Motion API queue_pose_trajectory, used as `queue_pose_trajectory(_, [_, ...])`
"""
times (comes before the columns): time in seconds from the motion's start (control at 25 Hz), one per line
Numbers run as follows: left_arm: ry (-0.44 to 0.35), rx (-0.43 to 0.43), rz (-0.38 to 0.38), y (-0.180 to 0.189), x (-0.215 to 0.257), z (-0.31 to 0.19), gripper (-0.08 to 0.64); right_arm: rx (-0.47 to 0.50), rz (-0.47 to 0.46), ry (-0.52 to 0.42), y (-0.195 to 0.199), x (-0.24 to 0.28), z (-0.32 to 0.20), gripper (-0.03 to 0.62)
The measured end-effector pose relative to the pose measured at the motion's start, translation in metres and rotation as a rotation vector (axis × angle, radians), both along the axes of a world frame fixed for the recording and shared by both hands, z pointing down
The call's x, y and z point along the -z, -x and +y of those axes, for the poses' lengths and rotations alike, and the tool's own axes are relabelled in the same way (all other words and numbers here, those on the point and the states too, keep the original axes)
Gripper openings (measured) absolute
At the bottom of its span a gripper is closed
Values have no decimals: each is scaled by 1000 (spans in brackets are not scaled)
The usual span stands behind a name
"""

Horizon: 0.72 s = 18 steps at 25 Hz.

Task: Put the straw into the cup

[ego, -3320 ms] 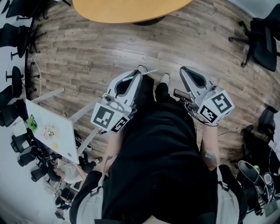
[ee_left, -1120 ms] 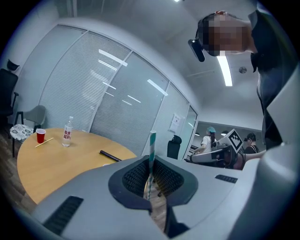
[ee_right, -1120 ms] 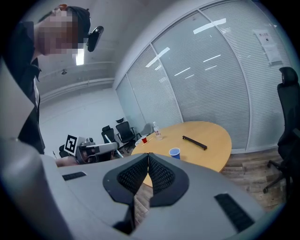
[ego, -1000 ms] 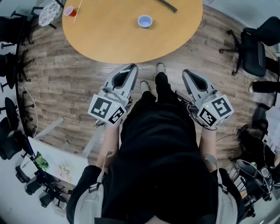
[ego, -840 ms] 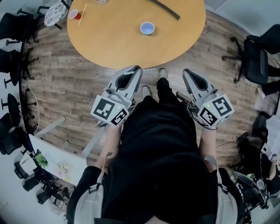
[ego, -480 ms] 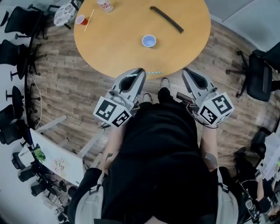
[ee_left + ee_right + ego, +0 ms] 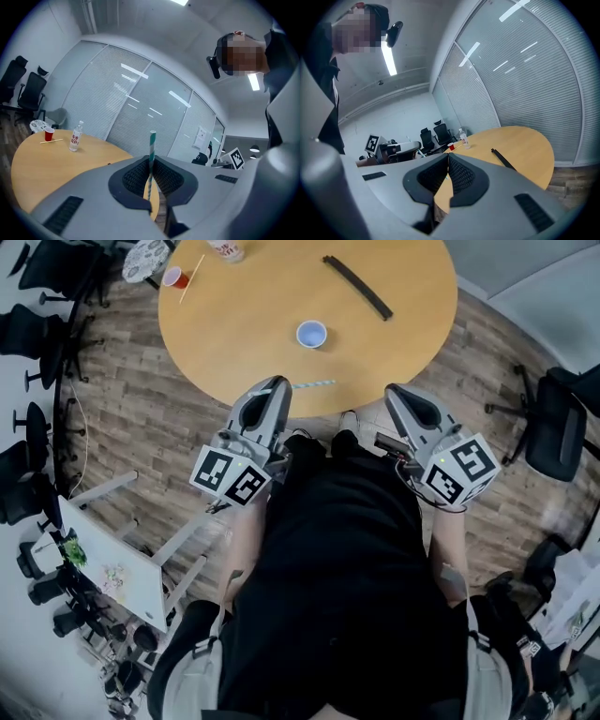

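A small blue-and-white cup (image 7: 311,334) stands upright near the middle of the round wooden table (image 7: 244,343). My left gripper (image 7: 278,383) is at the table's near edge, shut on a teal-and-white striped straw (image 7: 315,384) that juts out to the right over the rim. In the left gripper view the straw (image 7: 152,145) stands upright between the pads of the left gripper (image 7: 151,160). My right gripper (image 7: 394,390) is level with it on the right, just off the table edge. Its tips (image 7: 448,157) meet with nothing between them. Neither gripper view shows the cup.
A red cup (image 7: 172,277), a thin wooden stick (image 7: 192,266) and a plastic bottle (image 7: 225,249) stand at the table's far left. A long black strip (image 7: 356,287) lies at its far right. Office chairs (image 7: 553,418) ring the wooden floor.
The table has drawn closer in the head view, and both grippers now reach its near edge. The straw stays clamped in the left gripper; the right stays shut.
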State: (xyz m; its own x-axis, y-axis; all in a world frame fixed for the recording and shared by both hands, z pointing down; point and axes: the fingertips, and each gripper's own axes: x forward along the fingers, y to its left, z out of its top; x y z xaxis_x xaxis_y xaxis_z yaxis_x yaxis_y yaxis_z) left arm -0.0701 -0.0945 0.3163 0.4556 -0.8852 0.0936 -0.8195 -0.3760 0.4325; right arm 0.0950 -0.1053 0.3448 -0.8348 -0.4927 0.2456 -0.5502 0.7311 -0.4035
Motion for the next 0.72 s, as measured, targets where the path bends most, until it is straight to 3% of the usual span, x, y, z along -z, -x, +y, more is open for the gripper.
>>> queue_pose_trajectory(0.44, [28, 141, 14, 42, -24, -21, 32, 43, 10, 41, 9, -18, -1, 18])
queue_pose_trajectory(0.72, [42, 162, 1, 54, -36, -42, 32, 35, 27, 45, 12, -21, -6, 18])
